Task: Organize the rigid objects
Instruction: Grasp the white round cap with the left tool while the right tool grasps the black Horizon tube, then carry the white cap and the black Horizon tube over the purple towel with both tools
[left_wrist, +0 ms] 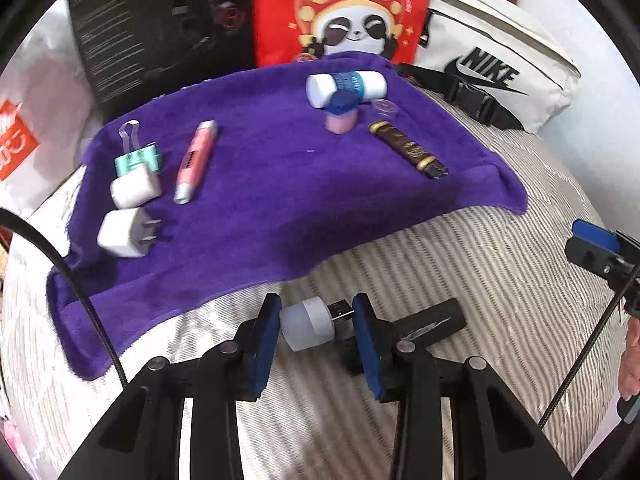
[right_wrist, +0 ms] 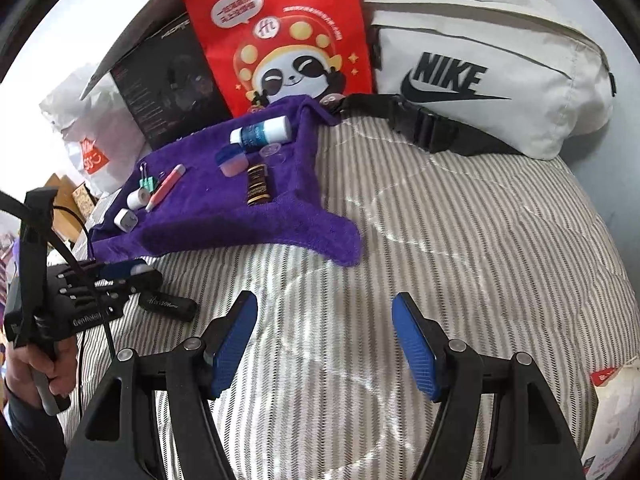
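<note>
- Presently, left gripper point(left_wrist: 316, 322) clamps the white USB plug point(left_wrist: 310, 322) over the striped quilt point(left_wrist: 480, 280), short of the purple towel point(left_wrist: 280, 200).
- Right gripper point(right_wrist: 325, 340) gapes wide.
- White bag point(right_wrist: 500, 72) reads NIKE.

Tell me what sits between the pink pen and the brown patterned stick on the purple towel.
In the left wrist view, only bare purple towel lies between the pink pen and the brown stick; the pink-and-blue block sits farther back.
</note>
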`<action>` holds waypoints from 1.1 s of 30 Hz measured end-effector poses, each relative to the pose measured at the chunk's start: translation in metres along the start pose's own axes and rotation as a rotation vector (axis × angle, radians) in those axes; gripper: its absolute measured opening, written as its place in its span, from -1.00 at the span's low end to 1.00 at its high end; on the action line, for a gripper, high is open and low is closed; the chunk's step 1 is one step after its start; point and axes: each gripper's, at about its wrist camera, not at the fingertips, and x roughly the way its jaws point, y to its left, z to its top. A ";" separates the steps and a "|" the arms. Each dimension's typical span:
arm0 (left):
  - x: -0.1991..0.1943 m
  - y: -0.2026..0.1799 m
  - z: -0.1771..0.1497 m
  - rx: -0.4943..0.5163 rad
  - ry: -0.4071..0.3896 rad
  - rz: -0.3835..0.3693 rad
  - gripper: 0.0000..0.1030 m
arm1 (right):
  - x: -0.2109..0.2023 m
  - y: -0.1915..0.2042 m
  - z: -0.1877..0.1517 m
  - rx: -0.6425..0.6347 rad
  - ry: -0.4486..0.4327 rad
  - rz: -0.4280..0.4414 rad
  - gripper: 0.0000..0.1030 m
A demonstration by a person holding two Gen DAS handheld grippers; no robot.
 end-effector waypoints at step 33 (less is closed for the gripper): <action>-0.023 0.087 -0.055 -0.166 -0.042 0.019 -0.32 | 0.076 0.145 -0.010 -0.453 0.117 0.131 -0.51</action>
